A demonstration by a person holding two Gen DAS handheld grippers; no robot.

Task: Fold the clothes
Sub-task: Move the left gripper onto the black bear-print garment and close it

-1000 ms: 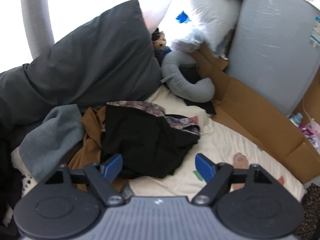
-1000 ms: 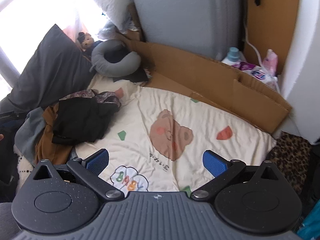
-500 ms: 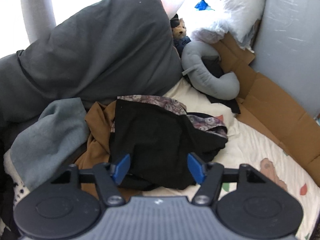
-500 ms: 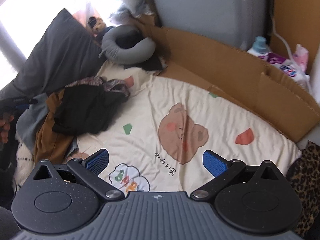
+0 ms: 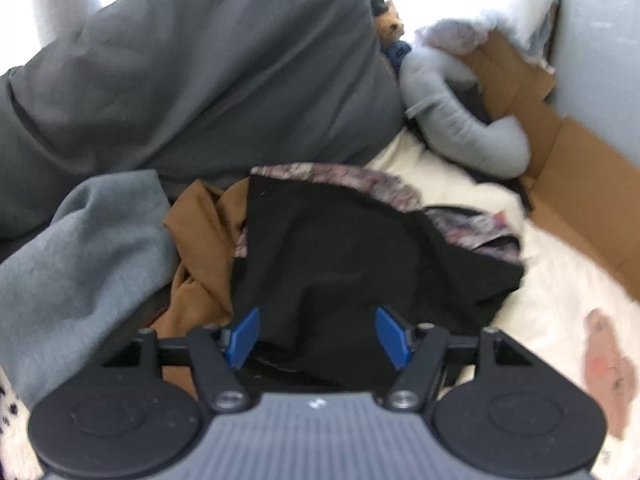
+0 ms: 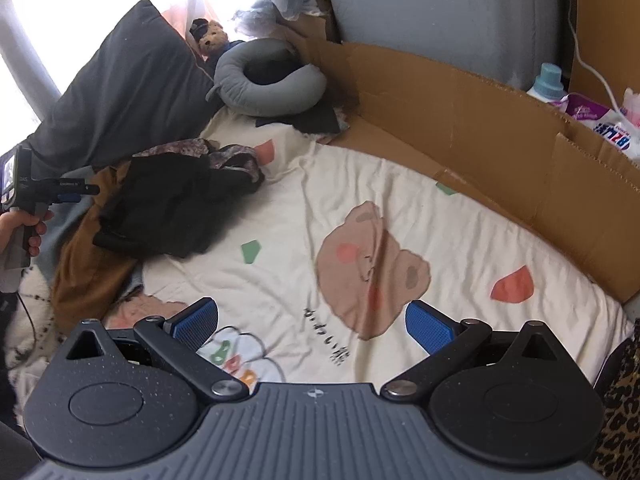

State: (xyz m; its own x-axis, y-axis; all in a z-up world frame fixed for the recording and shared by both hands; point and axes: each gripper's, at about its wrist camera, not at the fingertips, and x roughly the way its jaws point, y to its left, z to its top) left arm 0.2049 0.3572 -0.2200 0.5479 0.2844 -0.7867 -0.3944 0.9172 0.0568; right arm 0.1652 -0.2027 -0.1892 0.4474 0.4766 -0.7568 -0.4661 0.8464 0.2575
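Observation:
A heap of clothes lies at the left of a cream bear-print blanket (image 6: 360, 216). On top is a crumpled black garment (image 5: 344, 264), also in the right wrist view (image 6: 172, 204). Under it lie a brown garment (image 5: 200, 248) and a patterned purple one (image 5: 360, 178). My left gripper (image 5: 318, 334) is open, its blue pads just over the black garment's near edge, holding nothing. It also shows at the left edge of the right wrist view (image 6: 78, 194). My right gripper (image 6: 312, 322) is open and empty above the blanket's near part.
A dark grey pillow (image 5: 200, 72) and a grey-blue cloth (image 5: 80, 248) lie left of the heap. A grey neck pillow (image 6: 264, 84) and a teddy bear (image 6: 210, 36) sit at the back. A cardboard wall (image 6: 480, 120) borders the blanket on the right, bottles behind it.
My left gripper has moved forward and left onto the clothes heap and its jaws have narrowed somewhat. My right gripper has shifted slightly, staying open over the blanket.

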